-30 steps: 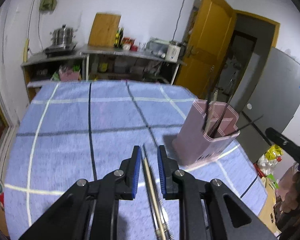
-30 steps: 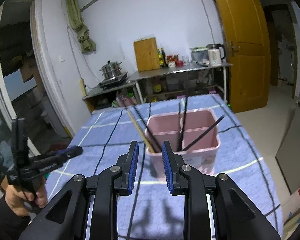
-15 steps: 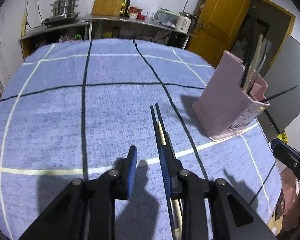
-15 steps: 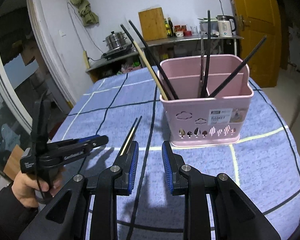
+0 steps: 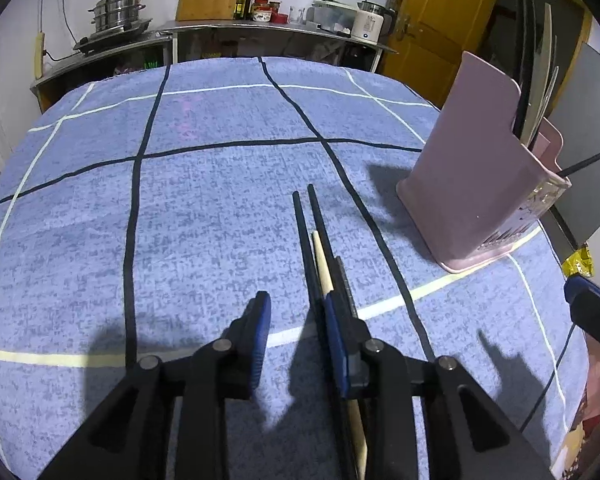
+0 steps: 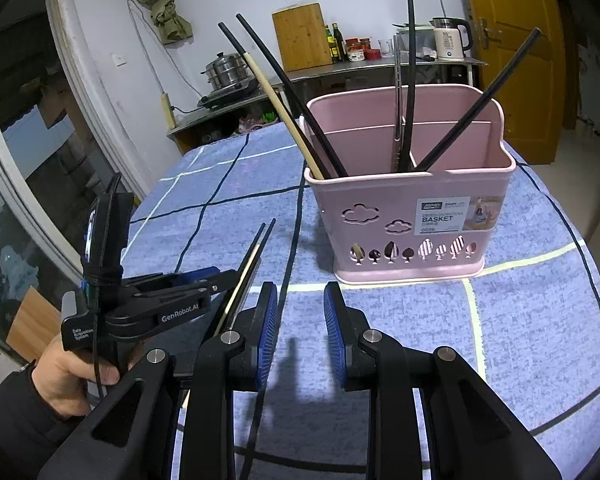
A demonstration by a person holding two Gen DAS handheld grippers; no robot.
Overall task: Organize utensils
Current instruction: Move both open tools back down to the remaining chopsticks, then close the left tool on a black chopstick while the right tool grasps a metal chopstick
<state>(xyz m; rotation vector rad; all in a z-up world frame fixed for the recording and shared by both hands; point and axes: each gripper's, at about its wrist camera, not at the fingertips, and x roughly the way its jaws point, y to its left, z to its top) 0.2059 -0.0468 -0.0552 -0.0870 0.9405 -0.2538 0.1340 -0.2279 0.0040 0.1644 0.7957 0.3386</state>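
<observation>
The left gripper [image 5: 294, 312] hangs low over the cloth [image 5: 204, 208] with its jaws opening. Three chopsticks [image 5: 320, 252] — two black, one pale wood — lie flat on the cloth along the inner face of its right finger [image 5: 334, 332]; the other pad stands clear of them, so nothing is pinched. Their tips point away from the gripper, toward the far edge of the table, and stop well short of the basket [image 5: 480, 184].

That pink basket stands upright on the cloth to the right of the chopsticks, near but not touching. In the right wrist view it holds more sticks: two black ones and a pale one leaning out of its left corner, a dark one and a metal one upright at the middle divider, and one black stick slanting right.

The right gripper [image 6: 300, 312] sits just in front of the basket, jaws spread a little with only cloth between them. To the left of the basket in that view, a hand [image 6: 66, 368] holds the left gripper, the loose chopsticks running beside its nose.

Behind the basket, a steel counter [image 6: 340, 70] carries a pot, a board, bottles and a kettle.
</observation>
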